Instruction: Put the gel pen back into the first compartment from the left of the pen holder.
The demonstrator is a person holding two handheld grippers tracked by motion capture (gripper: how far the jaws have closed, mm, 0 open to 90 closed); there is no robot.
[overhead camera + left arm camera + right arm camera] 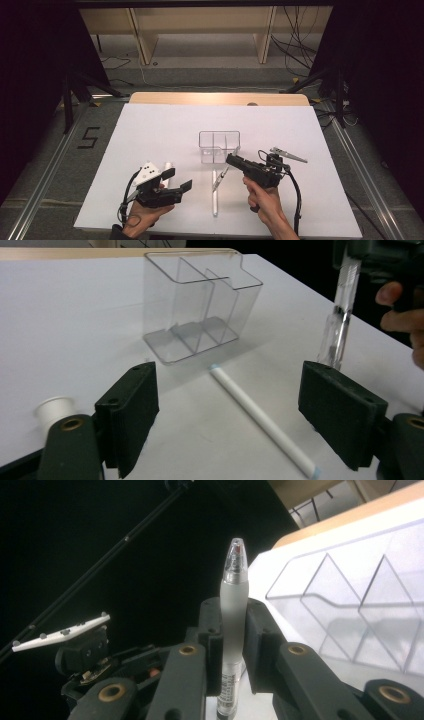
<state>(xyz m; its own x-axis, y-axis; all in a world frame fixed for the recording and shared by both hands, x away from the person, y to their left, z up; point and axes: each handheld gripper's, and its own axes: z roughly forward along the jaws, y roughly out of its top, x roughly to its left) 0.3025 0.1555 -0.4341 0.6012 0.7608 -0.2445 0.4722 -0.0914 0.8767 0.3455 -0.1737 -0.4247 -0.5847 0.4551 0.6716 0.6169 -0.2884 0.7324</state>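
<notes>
A clear plastic organizer [219, 146] with divided compartments stands mid-table. In front of it lies a white marker [215, 201], pointing toward the table's near edge. My right gripper [231, 159] is shut on a clear pen [221, 178], which hangs slanted beside the organizer's front. The right gripper view has the pen [235, 575] clamped between the pads, with the organizer [350, 615] to its right. My left gripper [178, 179] is open at the lower left, with nothing held. In its own view the open left gripper [230, 390] frames the marker [260, 417] and the organizer [200, 305].
A small white cap [168, 165] stands just beyond the left gripper, at far left as the cap [52, 410] in the left gripper view. White paper [150, 135] covers the table. Black stands and cables flank the table on both sides.
</notes>
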